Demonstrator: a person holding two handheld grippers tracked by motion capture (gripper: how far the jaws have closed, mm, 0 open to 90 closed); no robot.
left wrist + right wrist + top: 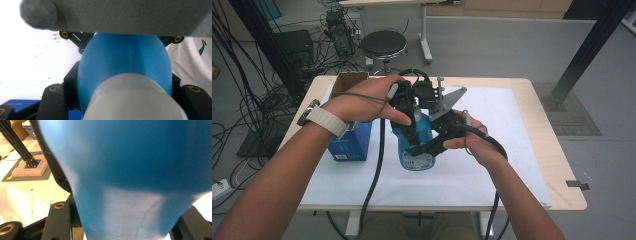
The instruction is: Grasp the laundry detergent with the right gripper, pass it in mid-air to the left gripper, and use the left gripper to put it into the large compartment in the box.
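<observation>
A blue bottle (422, 131) with a white cap stands on the white sheet (512, 130) at the middle of the table. My left gripper (411, 131) reaches down over it from the upper left. In the left gripper view the left gripper (125, 105) is shut on the white cap (132, 97), with the blue body (125, 57) beyond. My right gripper (428, 147) comes in from the right and is shut on the bottle's body. In the right gripper view the blue bottle (130, 182) sits between the jaws of the right gripper (125, 227).
A blue carton (352, 142) stands just left of the bottle, with an open cardboard box (348, 80) behind it. A round stool (383, 45) and tangled cables (257, 100) lie beyond the table's far-left side. A black frame post (582, 55) rises at the far right.
</observation>
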